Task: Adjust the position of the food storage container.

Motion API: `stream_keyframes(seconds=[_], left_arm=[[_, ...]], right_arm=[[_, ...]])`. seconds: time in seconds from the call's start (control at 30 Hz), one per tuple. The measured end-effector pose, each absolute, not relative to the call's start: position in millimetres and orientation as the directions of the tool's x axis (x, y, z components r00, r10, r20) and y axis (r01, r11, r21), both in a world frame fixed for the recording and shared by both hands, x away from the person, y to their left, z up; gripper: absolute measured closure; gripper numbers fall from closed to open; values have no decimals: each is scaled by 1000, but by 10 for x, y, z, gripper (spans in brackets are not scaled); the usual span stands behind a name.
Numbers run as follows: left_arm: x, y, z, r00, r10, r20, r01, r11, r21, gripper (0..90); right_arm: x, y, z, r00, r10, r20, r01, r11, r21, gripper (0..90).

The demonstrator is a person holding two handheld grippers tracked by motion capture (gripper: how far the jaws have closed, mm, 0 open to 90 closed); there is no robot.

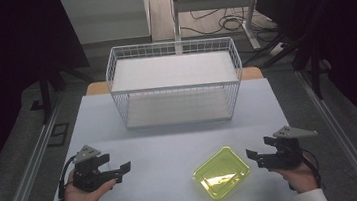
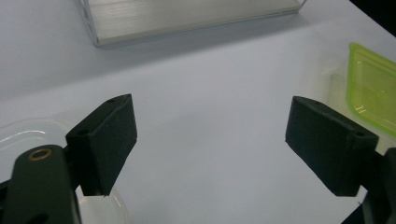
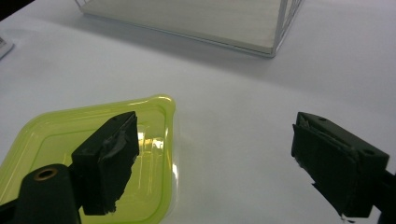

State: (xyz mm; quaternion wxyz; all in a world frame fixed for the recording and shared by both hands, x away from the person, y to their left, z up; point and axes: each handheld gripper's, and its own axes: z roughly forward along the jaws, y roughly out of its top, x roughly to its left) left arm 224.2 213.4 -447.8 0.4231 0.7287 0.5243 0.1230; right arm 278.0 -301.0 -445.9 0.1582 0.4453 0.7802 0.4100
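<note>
We lose the yellow-green container (image 2: 373, 88) off the right edge of the left gripper view, and in the right gripper view one black jaw covers part of it while the bottom edge cuts it. The wire basket (image 3: 280, 28) is clipped along the top of both gripper views. Down low in the left gripper view, a clear rounded thing (image 2: 28, 133) sits half behind the jaw; we can't tell what it is.

A white wire basket (image 1: 174, 83) stands at the far side of the white table (image 1: 162, 152); cables (image 1: 223, 23) lie on the floor beyond.
</note>
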Motion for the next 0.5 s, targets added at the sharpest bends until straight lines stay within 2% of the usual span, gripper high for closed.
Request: stream_keyframes(seconds=[0.5], left_arm=[[2232, 2124, -4440, 432, 865, -254, 652, -104, 751, 173]], right_arm=[[2730, -3057, -4429, -547, 826, 136, 586, 262, 767, 215]])
